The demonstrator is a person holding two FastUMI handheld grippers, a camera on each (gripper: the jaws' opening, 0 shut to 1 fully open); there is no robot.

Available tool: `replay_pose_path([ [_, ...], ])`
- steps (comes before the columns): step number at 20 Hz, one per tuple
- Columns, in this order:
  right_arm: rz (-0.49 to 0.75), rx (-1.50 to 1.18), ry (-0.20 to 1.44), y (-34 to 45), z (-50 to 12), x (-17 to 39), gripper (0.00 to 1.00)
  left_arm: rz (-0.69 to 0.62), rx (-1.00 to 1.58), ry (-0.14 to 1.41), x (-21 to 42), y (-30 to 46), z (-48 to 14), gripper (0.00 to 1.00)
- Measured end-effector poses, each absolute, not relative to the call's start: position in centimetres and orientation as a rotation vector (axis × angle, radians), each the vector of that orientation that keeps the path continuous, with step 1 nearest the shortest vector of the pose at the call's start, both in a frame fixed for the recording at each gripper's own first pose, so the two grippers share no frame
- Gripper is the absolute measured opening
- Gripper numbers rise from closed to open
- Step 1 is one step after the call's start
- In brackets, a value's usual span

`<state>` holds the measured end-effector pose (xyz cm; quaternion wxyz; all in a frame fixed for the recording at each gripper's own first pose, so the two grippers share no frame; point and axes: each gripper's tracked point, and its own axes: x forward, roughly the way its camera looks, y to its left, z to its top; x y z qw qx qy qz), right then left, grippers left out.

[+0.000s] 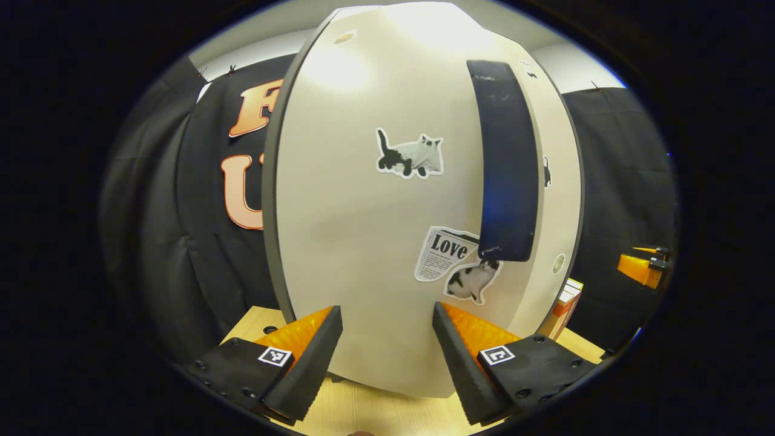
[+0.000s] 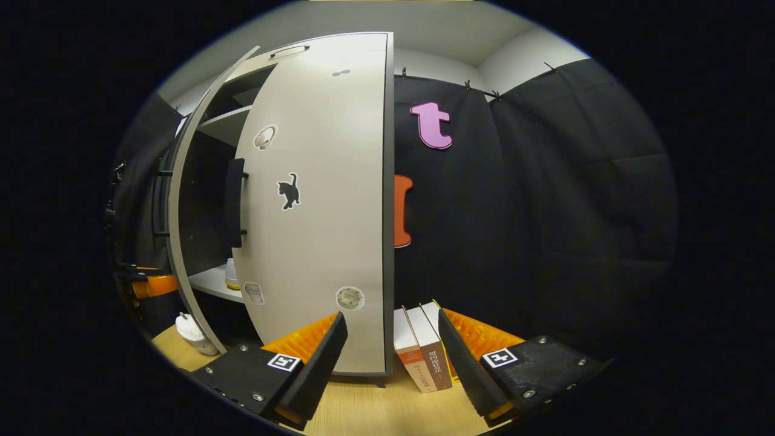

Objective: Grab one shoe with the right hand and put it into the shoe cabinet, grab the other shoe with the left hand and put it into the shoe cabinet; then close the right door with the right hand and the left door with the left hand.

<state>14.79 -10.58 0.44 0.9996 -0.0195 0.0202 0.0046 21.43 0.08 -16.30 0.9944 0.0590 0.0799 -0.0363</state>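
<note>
Left gripper (image 1: 387, 345) agape; upright door (image 1: 363, 212)

The shoe cabinet (image 2: 315, 200) stands on the counter (image 2: 369, 406), in front of the booth's wall. In the right gripper view its right door (image 2: 321, 218) is nearly closed and the left door (image 2: 181, 200) stands open. One shoe (image 2: 231, 274) lies on a shelf (image 2: 212, 281) inside. Books (image 2: 421, 351) stand just to the right of the cabinet. In the left gripper view the left door (image 1: 363, 200) is close in front of the left gripper (image 1: 387, 345).
</note>
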Motion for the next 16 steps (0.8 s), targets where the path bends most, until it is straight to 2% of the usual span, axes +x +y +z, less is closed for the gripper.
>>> replay_pose_path([
  [7, -0.021, -0.030, 0.062, -13.6, -0.9, 15.4, 0.93, -0.014, 0.120, 0.150, 24.3, 0.0, -16.6, 0.96],
  [16, -0.002, -0.047, 0.085, -13.1, -1.7, 17.0, 0.94, 0.038, 0.184, 0.143, 26.8, -0.2, -16.5, 0.96],
])
